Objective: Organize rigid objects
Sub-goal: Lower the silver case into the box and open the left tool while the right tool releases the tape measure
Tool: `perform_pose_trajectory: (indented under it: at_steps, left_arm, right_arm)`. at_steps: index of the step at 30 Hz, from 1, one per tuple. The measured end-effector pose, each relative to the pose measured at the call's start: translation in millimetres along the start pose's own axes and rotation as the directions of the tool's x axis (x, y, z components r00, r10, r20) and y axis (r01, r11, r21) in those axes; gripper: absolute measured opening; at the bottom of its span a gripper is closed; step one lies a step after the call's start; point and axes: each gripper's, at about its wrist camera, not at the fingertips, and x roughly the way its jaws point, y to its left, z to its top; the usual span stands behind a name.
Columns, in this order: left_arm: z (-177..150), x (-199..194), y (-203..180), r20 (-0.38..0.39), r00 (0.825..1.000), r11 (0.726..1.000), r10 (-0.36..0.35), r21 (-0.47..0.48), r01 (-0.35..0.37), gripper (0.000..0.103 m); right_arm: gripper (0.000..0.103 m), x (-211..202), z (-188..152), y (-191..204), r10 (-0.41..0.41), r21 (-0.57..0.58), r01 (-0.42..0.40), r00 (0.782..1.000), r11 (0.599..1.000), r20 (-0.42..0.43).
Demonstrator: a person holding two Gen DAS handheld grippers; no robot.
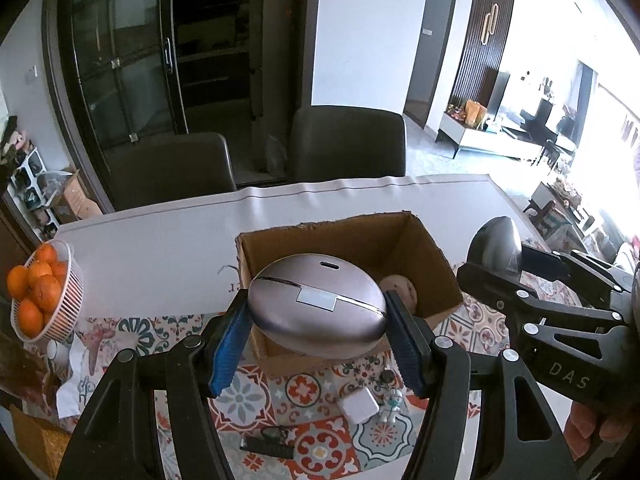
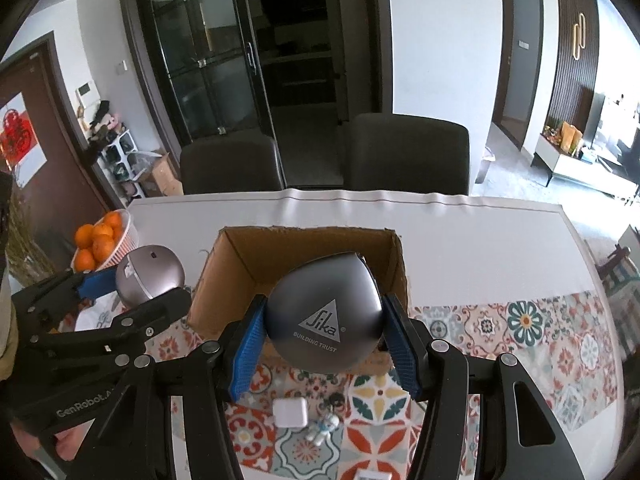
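Both grippers loaded, held above the open box.

Your left gripper [image 1: 316, 320] has its blue pads clamped on the glossy mauve egg-shaped case [image 1: 318, 312], above the near-left rim of the brown cardboard box [image 1: 360, 240] at mid-table. Your right gripper [image 2: 323, 334] is clamped on the dark grey rounded Sika-marked case [image 2: 324, 316], above the box's near edge. A white cube charger [image 2: 290, 412] lies on the patterned cloth near the near edge.

Two rounded cases held over an open box

A mauve egg-shaped case [image 1: 318, 310] with a seam hangs left, a grey Sika-marked case [image 2: 324, 330] right, both above the near edge of the open cardboard box [image 2: 236, 276] mid-desk.
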Motion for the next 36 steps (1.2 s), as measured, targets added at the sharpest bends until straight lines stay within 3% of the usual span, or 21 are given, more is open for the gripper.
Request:
perform_pose_trajectory:
  at_steps: [17,24,36]
  left_arm:
    - [21.0,64.7,19.1,-0.138,0.990,1.000,0.022,-0.009,-0.023,0.064]
    - [11.8,90.1,22.4,-0.197,0.980,0.999,0.035,-0.016,-0.039,0.064]
    - [-2.1,112.8,26.7,-0.278,0.961,0.999,0.016,-0.032,-0.026,0.064]
  right_arm:
    - [0.057,64.7,25.3,-6.2,0.000,-0.004,-0.001,0.993,1.000,-0.120]
    - [0.057,99.1,17.3,-11.8,0.004,0.015,-0.001,0.979,1.000,-0.203]
    - [0.058,118.4,6.5,-17.1,-0.027,0.014,0.032,0.967,0.999,-0.255]
